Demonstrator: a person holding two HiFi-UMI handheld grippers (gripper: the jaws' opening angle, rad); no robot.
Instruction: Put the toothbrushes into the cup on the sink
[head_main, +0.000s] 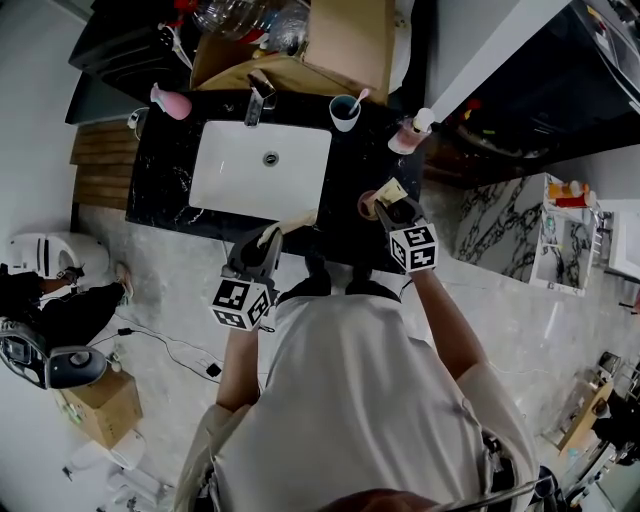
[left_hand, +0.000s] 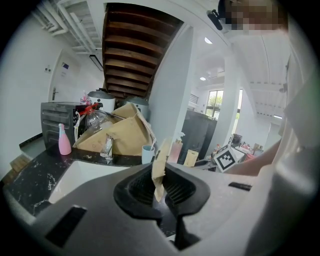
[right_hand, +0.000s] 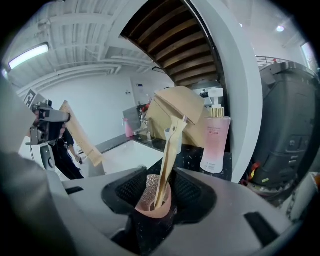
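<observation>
Jaws | left gripper (left_hand: 159, 186): pinching wrapped toothbrush (left_hand: 161, 160) | right gripper (right_hand: 159, 192): apart, flanking pink cup (right_hand: 147, 198)

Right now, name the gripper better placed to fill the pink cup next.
Left: the left gripper clamps a toothbrush; the right gripper is open, its brush already standing in the pink cup.

We list: pink cup (head_main: 368, 206) at the counter's (head_main: 160, 190) front right edge, partly hidden behind the right gripper (head_main: 392, 205); wrapped toothbrush (right_hand: 169, 150), lower end unseen inside that cup; pump bottle (right_hand: 215, 142), print too small to read.
</observation>
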